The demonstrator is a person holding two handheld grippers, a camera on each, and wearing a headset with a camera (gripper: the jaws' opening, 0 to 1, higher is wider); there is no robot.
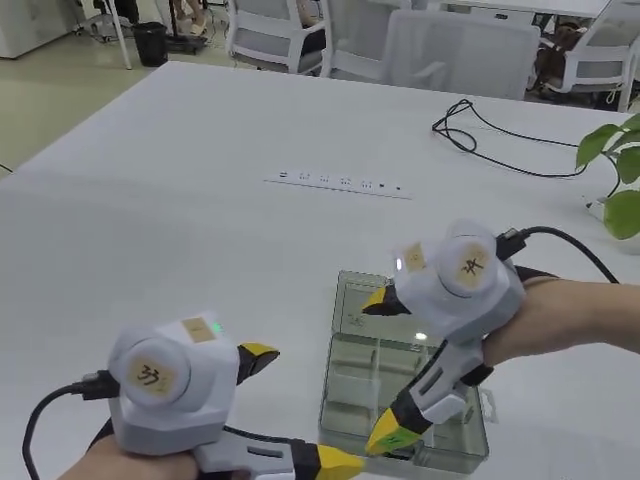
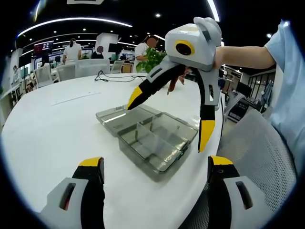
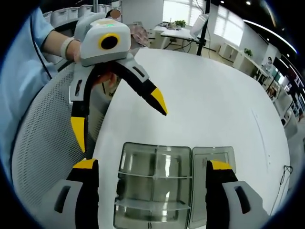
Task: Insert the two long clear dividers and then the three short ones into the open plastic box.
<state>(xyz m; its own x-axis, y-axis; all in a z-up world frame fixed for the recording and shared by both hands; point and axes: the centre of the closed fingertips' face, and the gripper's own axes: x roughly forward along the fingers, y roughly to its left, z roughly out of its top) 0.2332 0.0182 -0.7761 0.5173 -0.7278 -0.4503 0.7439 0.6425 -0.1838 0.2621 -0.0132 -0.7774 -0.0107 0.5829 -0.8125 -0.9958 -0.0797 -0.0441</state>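
Here, left tongs [image 2: 155, 164] and right tongs [image 3: 151, 165] gape empty; clear box [image 3: 155, 146] holds seated dividers [image 3: 138, 175].

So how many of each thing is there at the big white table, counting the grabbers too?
Grippers: 2 (left gripper, right gripper)
Clear box: 1
Power strip: 1
Black cable: 1
Plant: 1
Total: 6

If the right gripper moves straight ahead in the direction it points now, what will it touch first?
Most likely the open plastic box, which lies straight ahead between the open jaws of the right gripper. Nothing seems to stand in between, though depth is unclear.
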